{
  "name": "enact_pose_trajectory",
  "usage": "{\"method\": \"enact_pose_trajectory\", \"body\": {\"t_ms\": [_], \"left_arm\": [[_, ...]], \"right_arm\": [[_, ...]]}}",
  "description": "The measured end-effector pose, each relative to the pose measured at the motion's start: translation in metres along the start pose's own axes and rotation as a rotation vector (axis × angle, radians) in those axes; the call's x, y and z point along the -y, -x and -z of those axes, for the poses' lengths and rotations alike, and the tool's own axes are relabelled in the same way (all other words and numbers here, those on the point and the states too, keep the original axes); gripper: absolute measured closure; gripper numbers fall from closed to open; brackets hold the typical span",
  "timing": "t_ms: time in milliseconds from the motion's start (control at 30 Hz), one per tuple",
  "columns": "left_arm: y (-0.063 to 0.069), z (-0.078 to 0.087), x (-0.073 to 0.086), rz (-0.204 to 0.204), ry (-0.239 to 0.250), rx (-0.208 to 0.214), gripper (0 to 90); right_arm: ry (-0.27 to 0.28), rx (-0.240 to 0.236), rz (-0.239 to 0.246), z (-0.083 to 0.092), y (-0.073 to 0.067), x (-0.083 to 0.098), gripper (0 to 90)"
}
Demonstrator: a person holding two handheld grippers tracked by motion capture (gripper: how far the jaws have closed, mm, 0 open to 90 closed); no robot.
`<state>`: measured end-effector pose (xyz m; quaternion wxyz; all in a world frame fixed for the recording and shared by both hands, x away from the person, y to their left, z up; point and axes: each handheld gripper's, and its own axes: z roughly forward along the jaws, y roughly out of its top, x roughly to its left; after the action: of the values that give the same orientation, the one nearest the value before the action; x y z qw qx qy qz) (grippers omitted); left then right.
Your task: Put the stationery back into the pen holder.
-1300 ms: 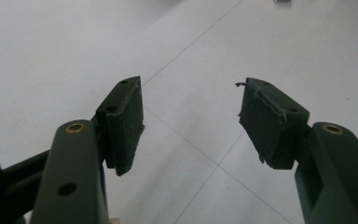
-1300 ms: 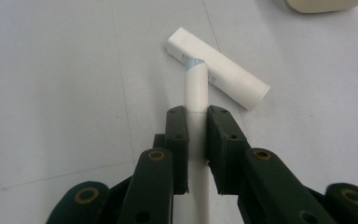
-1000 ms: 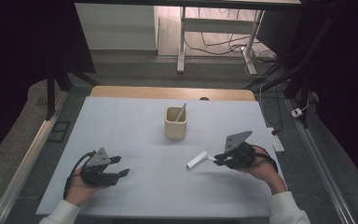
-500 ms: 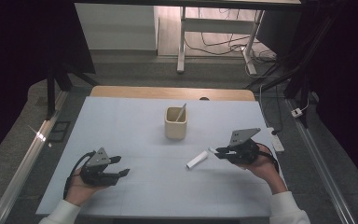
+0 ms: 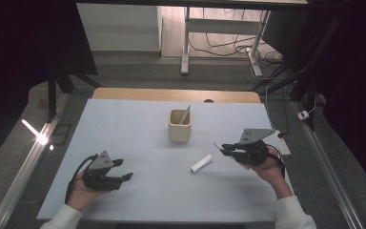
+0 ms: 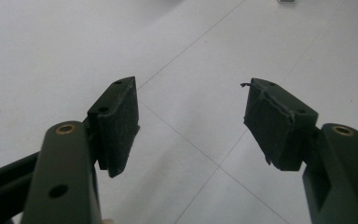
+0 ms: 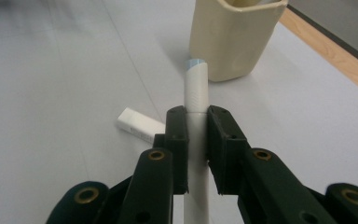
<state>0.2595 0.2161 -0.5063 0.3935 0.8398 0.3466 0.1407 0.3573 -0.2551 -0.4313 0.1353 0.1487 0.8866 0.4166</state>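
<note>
My right gripper is shut on a white pen with a pale blue tip, holding it a little above the mat and pointing it toward the cream cup. A thin stick leans inside that cup. A short white cap lies flat on the mat, left of the pen and below the cup. Near the front left, my left gripper rests low over the mat. Its jaws have just been opening, and nothing is between them.
A pale grey mat covers the table, with a wooden strip along the far edge. A small white device lies at the mat's right edge behind my right hand. Metal rails run along both sides.
The right gripper has lifted slightly with the pen and drawn it away from the white cap, which stays on the mat. The left hand has kept still.
</note>
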Motion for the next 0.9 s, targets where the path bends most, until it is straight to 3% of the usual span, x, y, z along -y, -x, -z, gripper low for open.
{"method": "enact_pose_trajectory", "body": {"t_ms": [567, 900], "left_arm": [[0.000, -0.002, 0.000, 0.006, -0.010, 0.000, 31.6], [0.000, -0.003, 0.000, 0.007, -0.013, -0.002, 31.3]], "right_arm": [[0.097, 0.122, -0.070, 0.003, 0.002, -0.008, 78.2], [0.144, 0.161, -0.103, -0.001, 0.004, -0.015, 78.2]]}}
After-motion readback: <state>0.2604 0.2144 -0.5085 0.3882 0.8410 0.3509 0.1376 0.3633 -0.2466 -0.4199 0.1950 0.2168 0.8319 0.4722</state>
